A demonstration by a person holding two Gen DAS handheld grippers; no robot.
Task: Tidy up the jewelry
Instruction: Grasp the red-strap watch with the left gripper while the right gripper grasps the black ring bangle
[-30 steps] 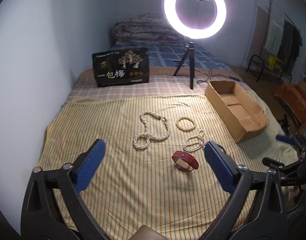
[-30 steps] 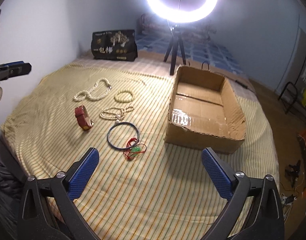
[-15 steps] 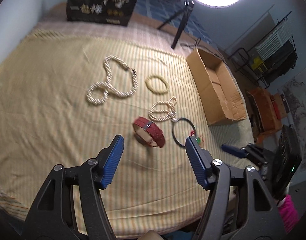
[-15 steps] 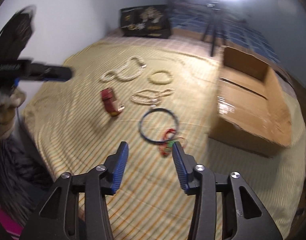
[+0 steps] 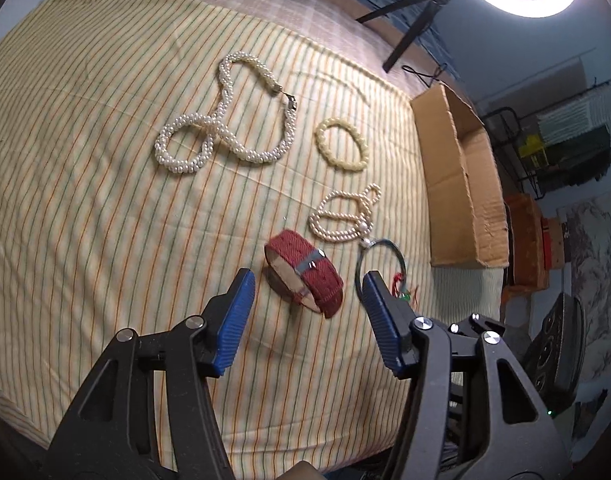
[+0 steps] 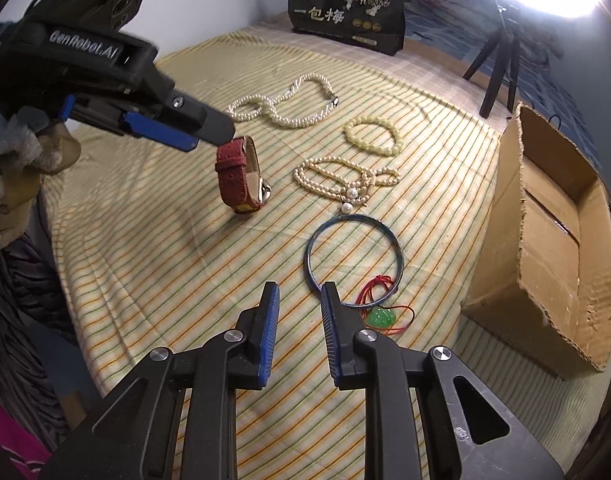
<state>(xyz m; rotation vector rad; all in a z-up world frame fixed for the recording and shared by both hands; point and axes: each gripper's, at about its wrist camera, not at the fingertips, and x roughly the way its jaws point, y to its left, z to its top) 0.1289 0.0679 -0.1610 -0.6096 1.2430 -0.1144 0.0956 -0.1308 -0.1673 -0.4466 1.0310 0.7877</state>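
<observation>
left gripper [image 5: 307, 292] — jaws apart, closing astride watch [image 5: 304, 271], likely to lift it | right gripper [image 6: 299, 300] — jaws narrowing, empty, beside bangle [image 6: 354, 261] | box [image 6: 553, 240] open, probably for the jewelry

Left gripper [image 6: 193, 136]: black frame lettered "GenRobot.AI", ribbed blue pads [image 5: 233, 322], silver screws. Right gripper [image 6: 299, 334]: same build (black arms, triangular cut-outs). Hand [image 6: 13, 172]: pale grey glove; a pink sleeve at the frame's lower edge.
</observation>
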